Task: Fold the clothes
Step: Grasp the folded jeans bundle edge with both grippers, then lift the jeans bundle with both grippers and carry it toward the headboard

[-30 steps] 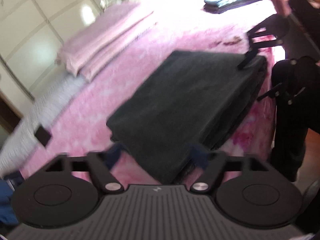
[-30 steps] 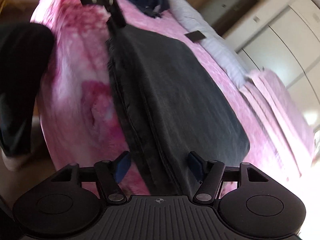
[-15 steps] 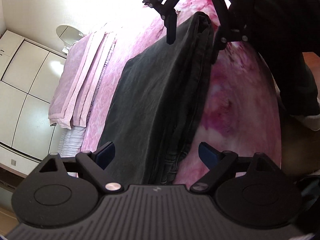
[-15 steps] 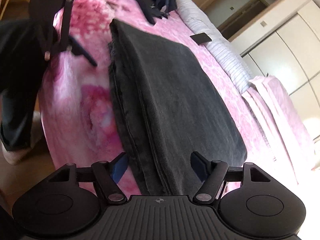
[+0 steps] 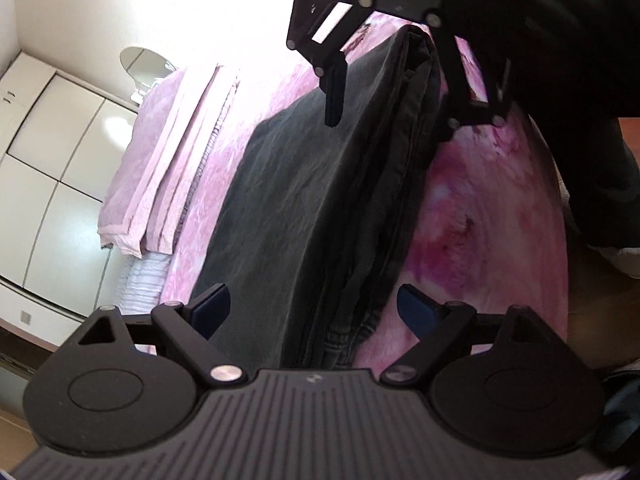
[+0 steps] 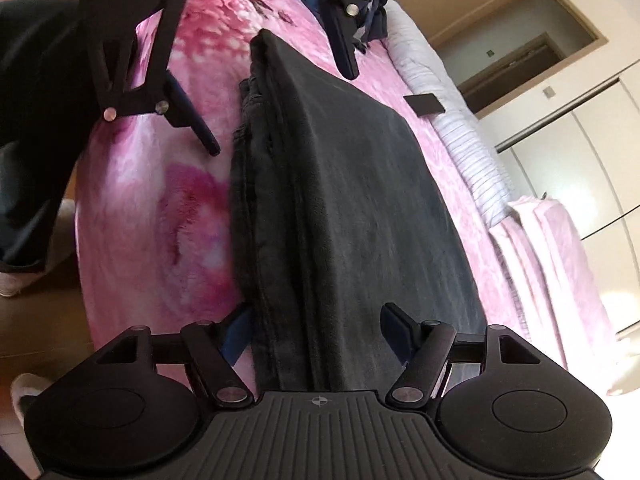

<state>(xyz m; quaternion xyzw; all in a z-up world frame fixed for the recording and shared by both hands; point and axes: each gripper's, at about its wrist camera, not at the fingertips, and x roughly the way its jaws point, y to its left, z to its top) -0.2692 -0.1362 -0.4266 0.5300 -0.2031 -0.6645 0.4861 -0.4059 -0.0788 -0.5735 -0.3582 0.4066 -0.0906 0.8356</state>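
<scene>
A folded black garment (image 5: 320,208) lies in several layers on the pink bed cover (image 5: 480,240); it also shows in the right wrist view (image 6: 352,216). My left gripper (image 5: 314,306) is open, its jaws astride one end of the garment's folded edge. My right gripper (image 6: 316,330) is open, astride the opposite end. Each gripper shows in the other's view: the right one at the far end in the left wrist view (image 5: 388,92), the left one in the right wrist view (image 6: 280,108).
A folded pink blanket (image 5: 168,160) lies further onto the bed beside white wardrobe doors (image 5: 52,184). A small black object (image 6: 424,104) and a pile of blue clothes (image 6: 372,16) lie on the bed. The person's dark legs (image 6: 32,128) stand at the bed's edge.
Both grippers have swung round to face each other along the garment's folded edge and closed in on its two ends. The garment has stayed on the bed.
</scene>
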